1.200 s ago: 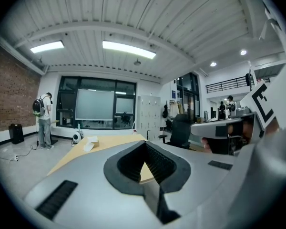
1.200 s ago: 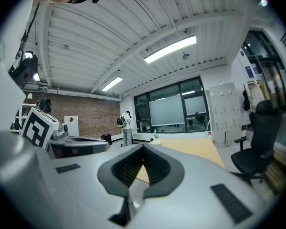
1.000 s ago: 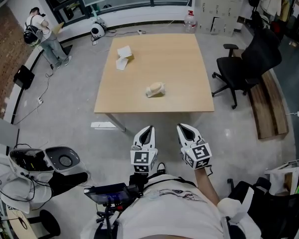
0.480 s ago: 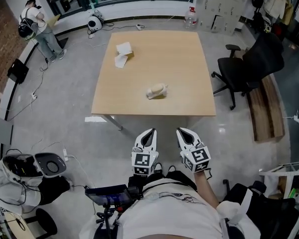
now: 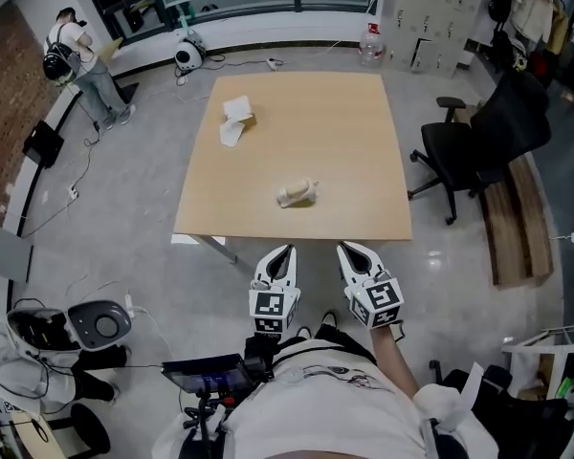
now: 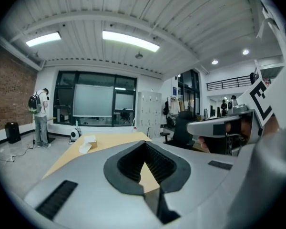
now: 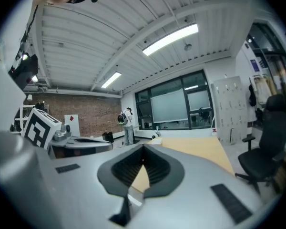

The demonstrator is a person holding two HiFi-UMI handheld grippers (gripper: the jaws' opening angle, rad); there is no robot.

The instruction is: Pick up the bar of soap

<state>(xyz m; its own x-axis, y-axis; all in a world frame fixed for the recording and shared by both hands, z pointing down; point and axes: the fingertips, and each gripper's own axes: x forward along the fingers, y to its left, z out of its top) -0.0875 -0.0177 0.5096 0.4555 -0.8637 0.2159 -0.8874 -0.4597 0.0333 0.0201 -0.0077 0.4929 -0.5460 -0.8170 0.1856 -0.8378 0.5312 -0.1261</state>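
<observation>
Head view, looking steeply down: a square light wooden table [image 5: 335, 132] fills the upper middle of the frame on a grey floor. The bar of soap [image 5: 297, 193], a pale cream lump, lies on the table a little left of centre and close to the table's lower edge. A small white box [image 5: 237, 118] with a loose white flap sits toward the table's upper left corner, well apart from the soap. A black office chair [image 5: 488, 146] stands just right of the table. A person with a backpack [image 5: 77, 65] stands in the upper left corner. At lower centre the left gripper [image 5: 285, 250] and the right gripper [image 5: 349, 248] are held side by side over the floor, just below the table's lower edge and short of the soap, each with its marker cube behind it

Left gripper view: the two dark ribbed pads meet at their tips, jaws together with nothing gripped. Past them the tabletop stretches away in the middle of the frame, with the white box at centre left and the person standing at far left before dark windows. The right gripper shows at the right edge

Right gripper view: the jaws are likewise closed together and empty. The table lies beyond, right of centre, the office chair is at far right, and the left gripper's marker cube is at far left before a brick wall [image 7: 86, 116]
</observation>
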